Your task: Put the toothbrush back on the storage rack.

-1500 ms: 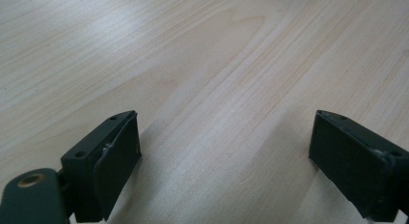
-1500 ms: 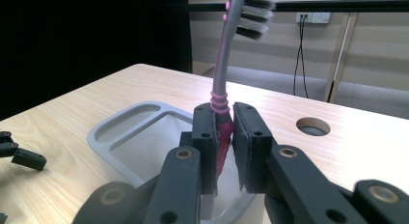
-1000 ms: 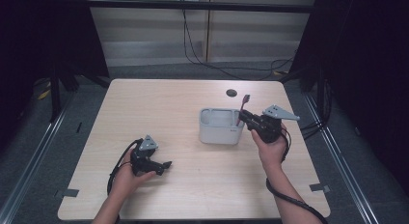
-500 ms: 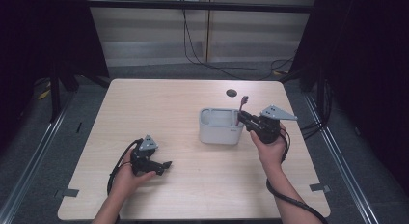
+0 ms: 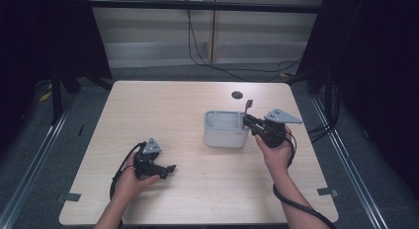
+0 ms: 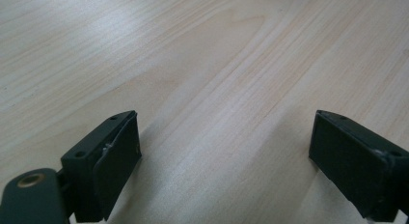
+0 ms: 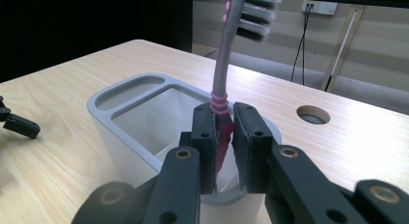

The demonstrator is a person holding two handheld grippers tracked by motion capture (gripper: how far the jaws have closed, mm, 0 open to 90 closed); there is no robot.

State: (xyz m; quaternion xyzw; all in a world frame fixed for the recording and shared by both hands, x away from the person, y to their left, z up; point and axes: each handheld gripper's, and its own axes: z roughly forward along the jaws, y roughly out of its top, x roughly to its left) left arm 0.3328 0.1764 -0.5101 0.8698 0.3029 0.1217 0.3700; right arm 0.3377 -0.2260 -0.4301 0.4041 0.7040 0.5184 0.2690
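We see a pink plastic toothbrush (image 7: 223, 105) standing upright, bristle head on top, its ribbed handle pinched between the black fingers of the right gripper (image 7: 224, 137). The toothbrush sits over the right end of a light grey plastic holder (image 5: 223, 128) with two open compartments, near the middle of the pale wooden bench (image 5: 163, 110). Toward the near left of the bench, well apart from the holder, the left gripper (image 5: 168, 169) rests low, its fingers (image 6: 108, 159) spread wide over bare wood. A round hole (image 5: 237, 95) lies beyond the holder.

no readable text, labels or numbers anywhere.
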